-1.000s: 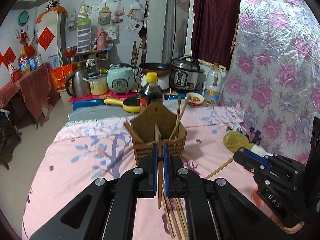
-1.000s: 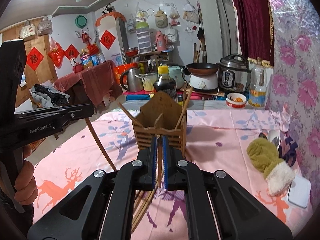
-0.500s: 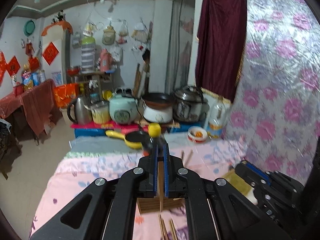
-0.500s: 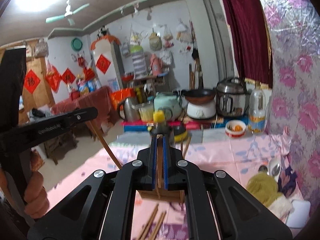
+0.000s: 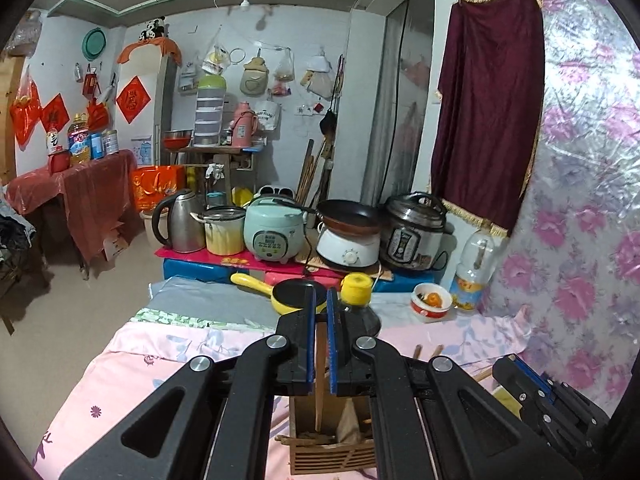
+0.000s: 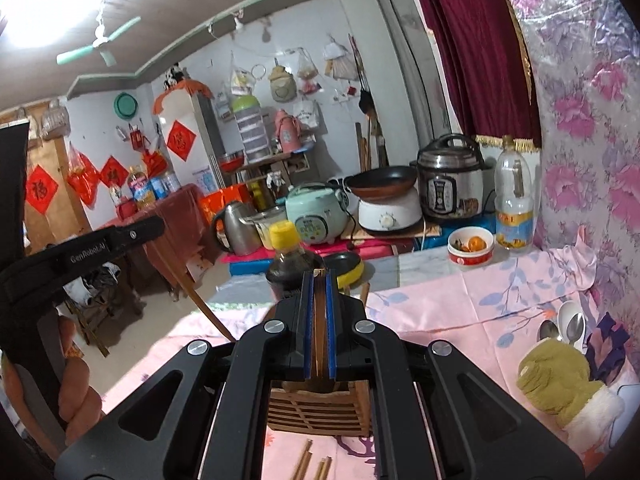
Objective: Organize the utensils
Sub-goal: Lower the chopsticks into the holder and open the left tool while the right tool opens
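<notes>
Slatted wood holder, wood chopstick; matt cloth tablecloth

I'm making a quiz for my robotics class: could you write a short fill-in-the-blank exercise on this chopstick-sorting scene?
1. The left gripper is shut on a single wooden ____.
2. That stick hangs over the slatted wooden utensil holder, which stands on the ____ floral tablecloth.
3. The dark sauce bottle behind the holder has a ____ cap.
4. The metal spoons lie beside an olive-green ____.

Missing words: chopstick; pink; yellow; mitten
</notes>
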A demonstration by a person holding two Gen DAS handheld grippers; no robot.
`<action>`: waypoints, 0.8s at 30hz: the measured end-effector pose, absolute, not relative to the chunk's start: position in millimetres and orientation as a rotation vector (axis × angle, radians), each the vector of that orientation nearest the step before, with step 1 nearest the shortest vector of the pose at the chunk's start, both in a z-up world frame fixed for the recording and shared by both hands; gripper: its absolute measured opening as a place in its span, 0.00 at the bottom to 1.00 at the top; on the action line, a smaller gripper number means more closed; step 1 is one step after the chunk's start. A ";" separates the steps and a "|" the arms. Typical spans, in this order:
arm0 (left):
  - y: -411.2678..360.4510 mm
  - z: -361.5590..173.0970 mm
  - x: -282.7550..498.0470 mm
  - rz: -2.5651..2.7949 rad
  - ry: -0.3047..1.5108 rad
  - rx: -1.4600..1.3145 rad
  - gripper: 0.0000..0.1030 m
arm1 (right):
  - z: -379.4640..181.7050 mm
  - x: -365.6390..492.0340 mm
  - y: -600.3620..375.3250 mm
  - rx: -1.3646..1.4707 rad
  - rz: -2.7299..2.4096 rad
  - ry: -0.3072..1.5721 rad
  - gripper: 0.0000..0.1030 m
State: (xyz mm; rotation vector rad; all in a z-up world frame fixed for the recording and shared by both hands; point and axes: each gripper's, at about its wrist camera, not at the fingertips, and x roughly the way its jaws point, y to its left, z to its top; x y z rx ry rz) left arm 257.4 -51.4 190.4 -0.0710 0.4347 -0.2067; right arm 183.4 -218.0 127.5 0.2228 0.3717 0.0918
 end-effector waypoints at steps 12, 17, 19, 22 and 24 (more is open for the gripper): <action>-15.7 127.1 265.4 -0.256 0.599 -0.241 0.75 | 113.1 194.1 -214.3 0.197 0.093 0.438 0.24; -1.2 128.9 260.8 -0.226 0.595 -0.248 0.84 | 116.9 187.9 -209.2 0.166 0.082 0.419 0.30; -0.7 130.4 255.6 -0.186 0.581 -0.217 0.87 | 118.5 184.7 -208.1 0.161 0.080 0.411 0.35; -1.4 133.5 251.4 -0.161 0.575 -0.188 0.89 | 121.5 179.8 -209.0 0.161 0.077 0.399 0.43; -1.2 136.2 247.7 -0.161 0.573 -0.176 0.91 | 124.5 175.1 -209.5 0.163 0.075 0.386 0.50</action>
